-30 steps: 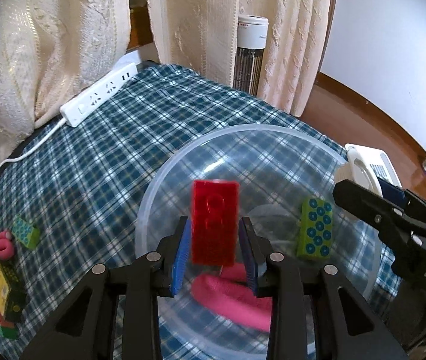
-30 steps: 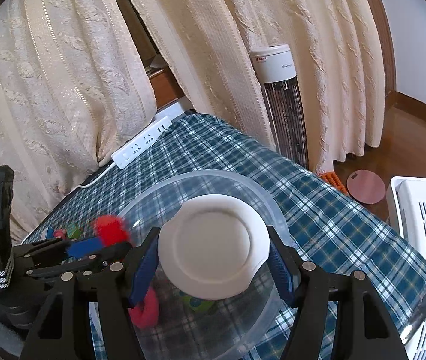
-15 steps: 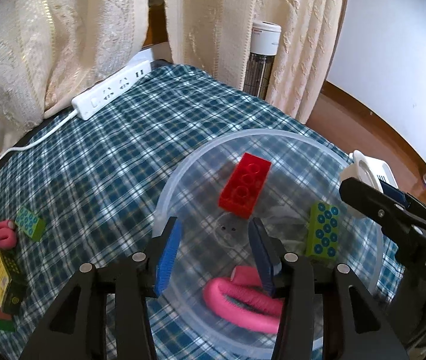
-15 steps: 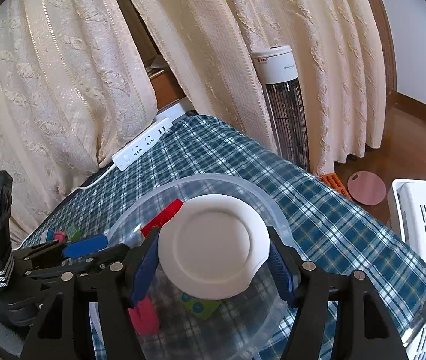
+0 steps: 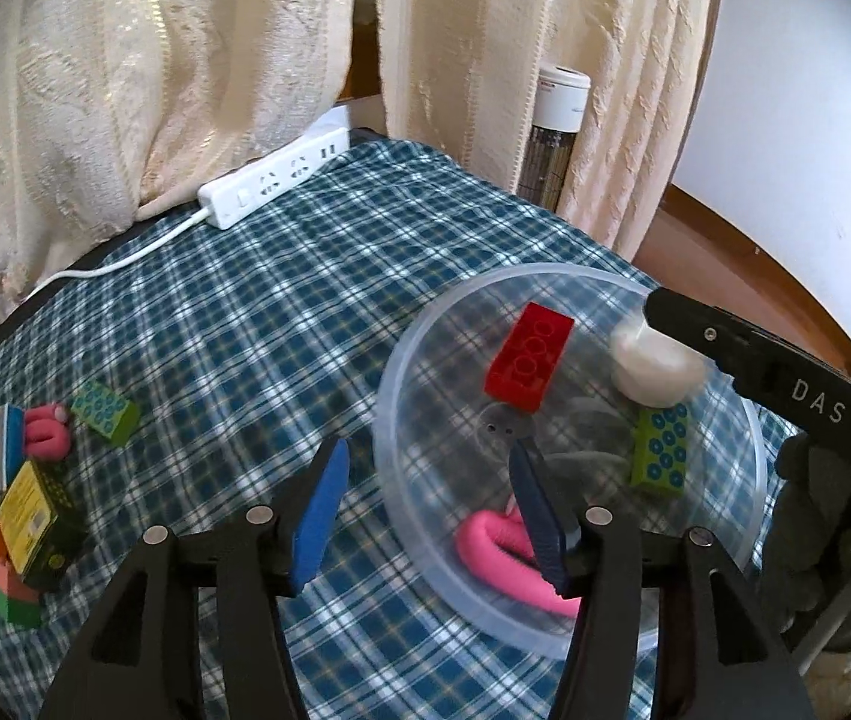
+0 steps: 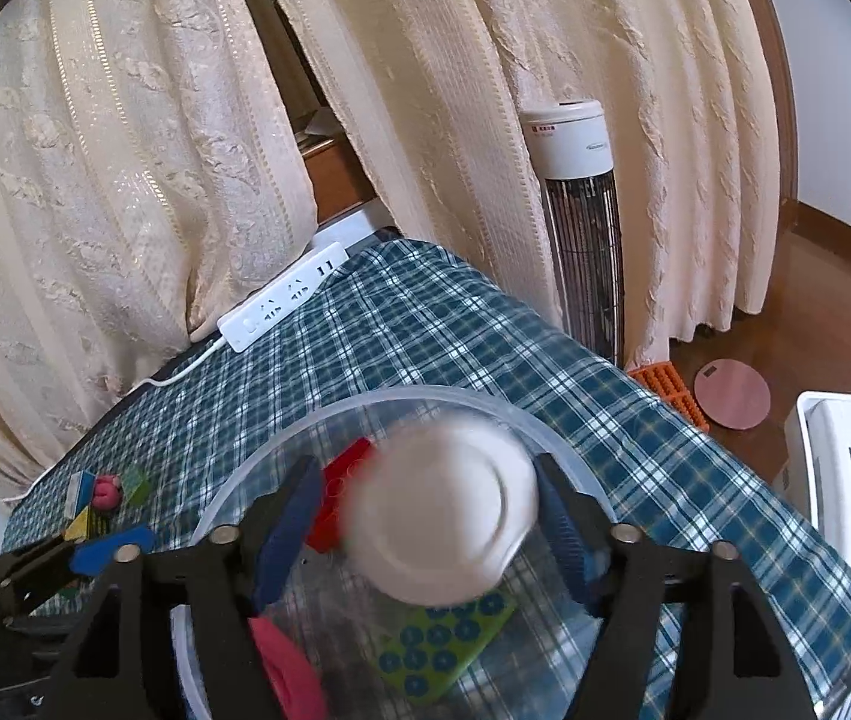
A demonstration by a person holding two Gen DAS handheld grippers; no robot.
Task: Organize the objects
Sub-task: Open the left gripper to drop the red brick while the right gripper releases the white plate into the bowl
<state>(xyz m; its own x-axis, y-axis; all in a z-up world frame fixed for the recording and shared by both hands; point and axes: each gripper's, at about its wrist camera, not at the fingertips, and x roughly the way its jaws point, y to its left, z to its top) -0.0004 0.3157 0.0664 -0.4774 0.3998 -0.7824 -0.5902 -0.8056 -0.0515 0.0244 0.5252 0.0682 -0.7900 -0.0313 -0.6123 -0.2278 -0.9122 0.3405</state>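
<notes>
Left gripper (image 5: 425, 516) opens empty, its red brick (image 5: 530, 357) now in the bowl (image 5: 401, 360) mid-frame; right gripper (image 6: 419, 531) opens, dropping the white cup (image 6: 443, 513).

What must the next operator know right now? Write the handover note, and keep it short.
Left gripper: jaws opening, nothing between them, over the near-left rim of the clear bowl.
Right gripper: jaws opening, blurred white cup between them, over the bowl, apparently let go.
Done: red brick, dotted green brick and pink piece lie in the bowl.
Left: loose green brick, small pink piece, yellow box and the bits beside them on the cloth.
</notes>
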